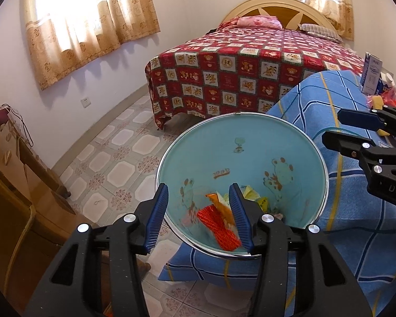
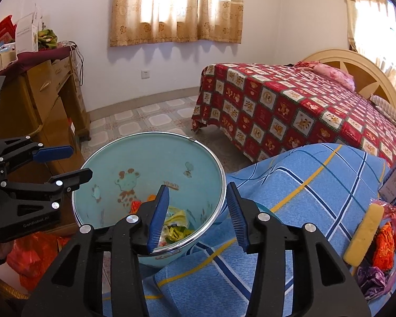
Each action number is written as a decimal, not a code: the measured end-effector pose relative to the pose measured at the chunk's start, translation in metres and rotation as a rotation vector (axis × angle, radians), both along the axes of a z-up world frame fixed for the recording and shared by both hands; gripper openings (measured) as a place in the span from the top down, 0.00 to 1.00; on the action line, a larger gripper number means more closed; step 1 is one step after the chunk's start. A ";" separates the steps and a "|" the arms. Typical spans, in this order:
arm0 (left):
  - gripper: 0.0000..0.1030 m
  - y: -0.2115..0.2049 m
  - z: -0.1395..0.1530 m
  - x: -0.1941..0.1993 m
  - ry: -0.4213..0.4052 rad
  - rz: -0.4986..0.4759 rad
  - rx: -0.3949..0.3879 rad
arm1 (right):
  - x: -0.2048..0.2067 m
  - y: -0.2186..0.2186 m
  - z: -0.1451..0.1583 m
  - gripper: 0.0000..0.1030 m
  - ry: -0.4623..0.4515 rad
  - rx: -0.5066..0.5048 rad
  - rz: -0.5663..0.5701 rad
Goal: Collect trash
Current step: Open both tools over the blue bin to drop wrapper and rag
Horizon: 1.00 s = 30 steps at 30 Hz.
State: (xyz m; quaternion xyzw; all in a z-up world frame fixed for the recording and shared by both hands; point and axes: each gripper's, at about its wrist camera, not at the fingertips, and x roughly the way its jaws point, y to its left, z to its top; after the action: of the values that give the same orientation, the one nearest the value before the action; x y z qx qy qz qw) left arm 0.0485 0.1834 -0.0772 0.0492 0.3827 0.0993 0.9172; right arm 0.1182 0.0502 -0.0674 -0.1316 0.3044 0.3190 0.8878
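step: both claws are hanging over the blue bin (image 1: 240,153), dropping just done, I think | left gripper (image 1: 199,211) wide open, holding nothing | right gripper (image 2: 198,216) wide open, holding nothing | trash pile (image 2: 382,240) is sitting at 3 o'clock on the blue cloth (image 2: 290,198) | next: right claw is needing to swing over there and pinch a wrapper

The left gripper (image 1: 199,216) had matte black plastic arms with triangular cut-outs, round silver screw heads at the pivots, and ribbed blue pads (image 1: 158,215) on its fingers. The right gripper (image 2: 198,218) was built alike, with blue pads (image 2: 159,216). White "GenRobot.AI" lettering marked the left gripper's black body.
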 end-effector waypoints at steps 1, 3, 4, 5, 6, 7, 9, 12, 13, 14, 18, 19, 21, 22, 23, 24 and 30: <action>0.53 0.002 0.000 0.000 0.000 0.001 0.000 | 0.000 0.000 0.000 0.56 0.001 0.000 0.000; 0.53 0.005 0.001 0.000 -0.001 0.002 -0.003 | 0.000 0.000 0.000 0.56 0.000 0.000 -0.001; 0.53 0.005 0.001 0.000 -0.001 0.003 -0.004 | 0.000 0.000 0.000 0.56 0.000 0.000 -0.002; 0.53 0.005 0.001 0.000 -0.001 0.004 -0.004 | 0.000 0.000 0.000 0.56 0.001 -0.001 0.000; 0.52 0.006 0.001 0.000 -0.001 0.005 -0.004 | -0.001 0.000 0.000 0.56 0.000 -0.001 -0.001; 0.52 0.006 0.001 0.000 0.000 0.005 -0.005 | -0.001 0.000 0.000 0.56 0.000 -0.002 -0.002; 0.50 0.007 0.001 0.000 0.001 0.008 -0.005 | -0.001 0.000 0.000 0.56 0.000 0.000 -0.002; 0.45 0.008 0.001 -0.001 0.000 0.010 -0.005 | -0.002 0.000 -0.001 0.54 -0.002 0.000 -0.004; 0.43 0.008 0.001 -0.001 -0.001 0.011 -0.004 | -0.003 0.000 -0.002 0.51 -0.004 0.000 -0.005; 0.37 0.009 0.001 -0.001 -0.003 0.015 -0.001 | -0.004 -0.001 -0.002 0.50 -0.010 -0.002 -0.006; 0.31 0.008 0.001 -0.002 -0.006 0.014 0.006 | -0.009 -0.004 -0.005 0.45 -0.015 0.002 -0.010; 0.31 0.008 0.001 -0.002 -0.005 0.014 0.006 | -0.009 -0.005 -0.005 0.45 -0.014 0.003 -0.012; 0.31 0.007 0.001 -0.003 -0.004 0.012 0.008 | -0.010 -0.006 -0.005 0.44 -0.013 0.003 -0.015; 0.31 0.007 0.001 -0.003 -0.004 0.012 0.009 | -0.009 -0.006 -0.005 0.44 -0.013 0.003 -0.016; 0.31 0.007 0.001 -0.003 -0.003 0.012 0.007 | -0.009 -0.007 -0.005 0.44 -0.011 0.002 -0.017; 0.30 0.007 0.001 -0.003 -0.004 0.012 0.007 | -0.010 -0.008 -0.005 0.44 -0.011 0.001 -0.018; 0.24 0.006 0.000 -0.003 -0.004 0.016 0.009 | -0.011 -0.014 -0.005 0.41 -0.016 -0.002 -0.036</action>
State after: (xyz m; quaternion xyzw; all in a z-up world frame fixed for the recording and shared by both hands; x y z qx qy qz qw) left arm 0.0455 0.1898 -0.0767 0.0500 0.3808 0.1087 0.9169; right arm 0.1069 0.0361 -0.0726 -0.1295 0.3002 0.3015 0.8957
